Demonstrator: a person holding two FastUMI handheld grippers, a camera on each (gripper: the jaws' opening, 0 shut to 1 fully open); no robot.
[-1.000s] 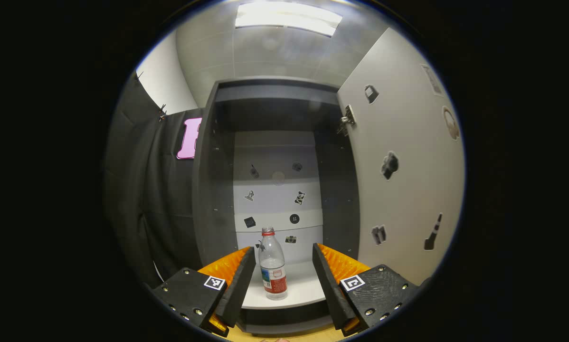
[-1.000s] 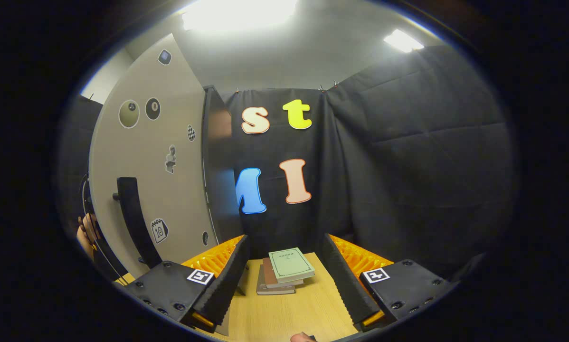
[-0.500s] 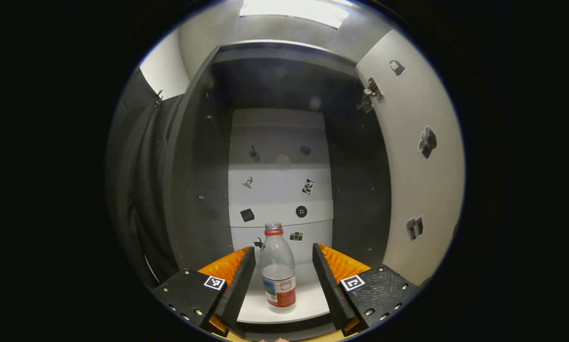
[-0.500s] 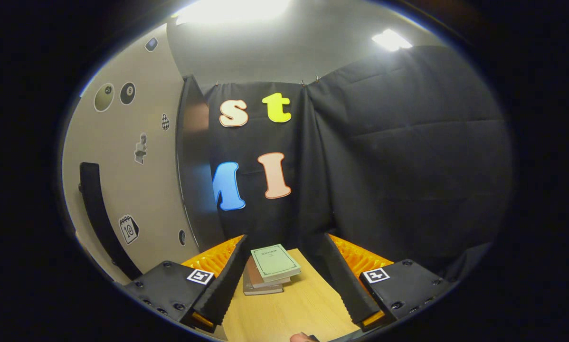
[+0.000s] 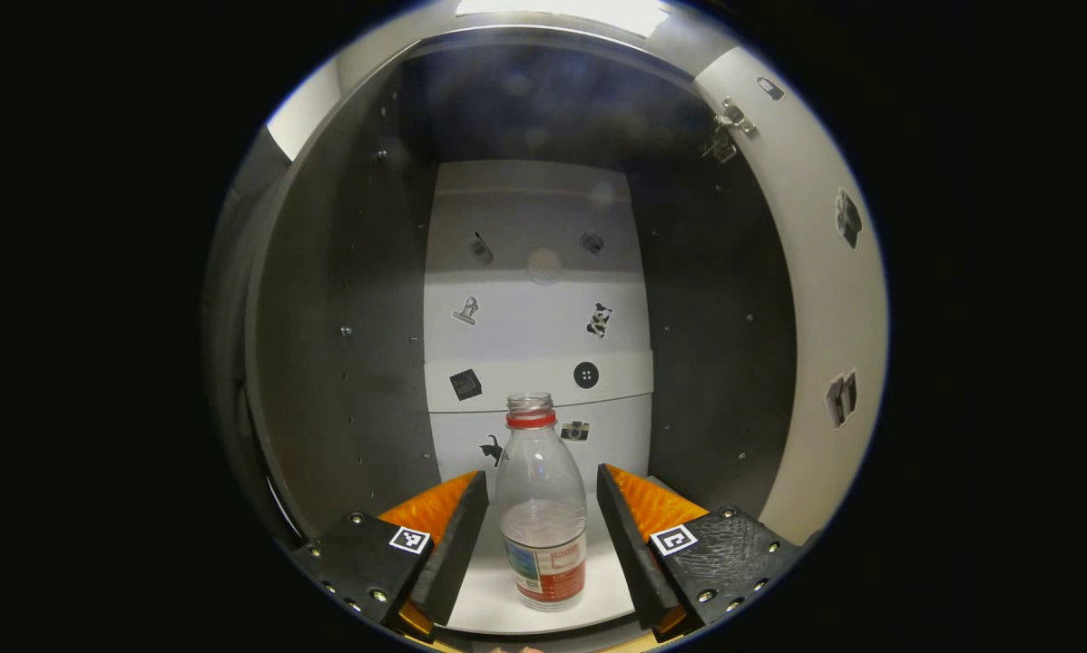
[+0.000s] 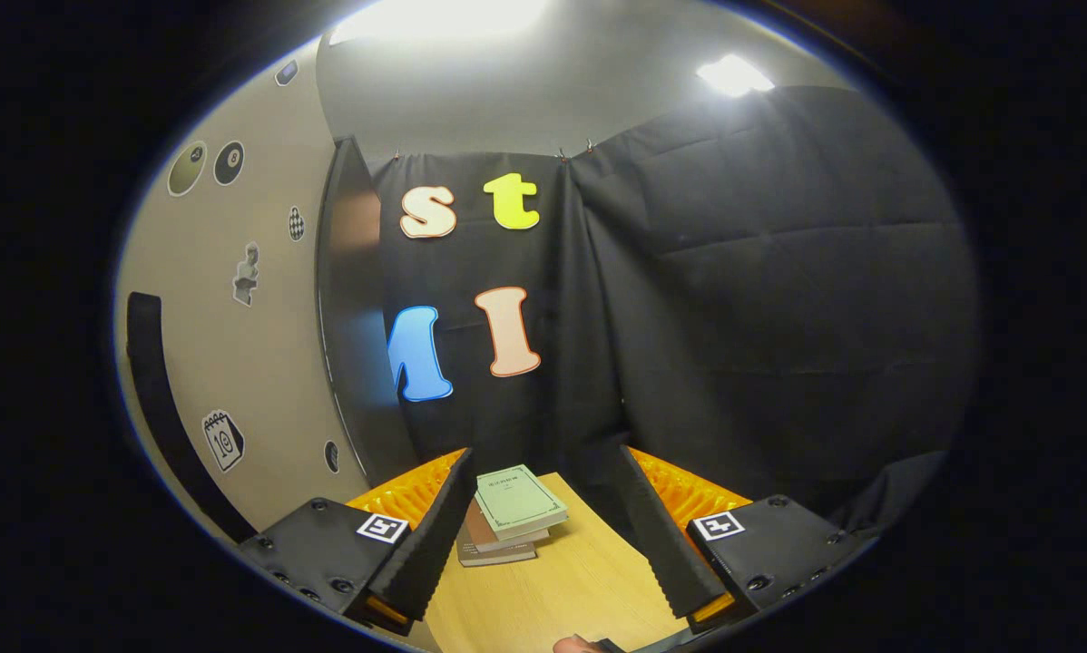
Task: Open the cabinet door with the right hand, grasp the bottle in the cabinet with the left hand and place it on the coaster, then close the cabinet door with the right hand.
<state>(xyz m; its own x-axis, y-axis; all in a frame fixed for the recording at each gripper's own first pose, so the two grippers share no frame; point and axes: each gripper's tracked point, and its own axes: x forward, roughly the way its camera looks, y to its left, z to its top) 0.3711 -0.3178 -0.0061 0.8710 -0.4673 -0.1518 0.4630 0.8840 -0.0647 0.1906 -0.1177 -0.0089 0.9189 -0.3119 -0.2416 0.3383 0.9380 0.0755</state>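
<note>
Item: left gripper (image 5: 542, 508), fingers spread, nothing held. Over the preceding second it had advanced into the open cabinet (image 5: 362, 299); the bottle (image 5: 541, 508), formerly small and beyond the fingertips, now stood between the two fingers, with a gap on either side and no contact evident. Bottle: clear, uncapped, red neck ring, a little liquid at label height, upright on the pale cabinet floor (image 5: 489, 589). Cabinet door (image 5: 825, 299): swung wide to the right of the left gripper view. Right gripper (image 6: 543, 535): spread, empty, drifted a little away from the door's outer face (image 6: 235, 345) and its dark handle (image 6: 158, 381), hanging over the wooden table (image 6: 562, 599) near a stack of books (image 6: 507, 512). Assessment: door-opening step complete; reach nearly finished; closing the fingers on the bottle appeared next. Coaster not located.
</note>
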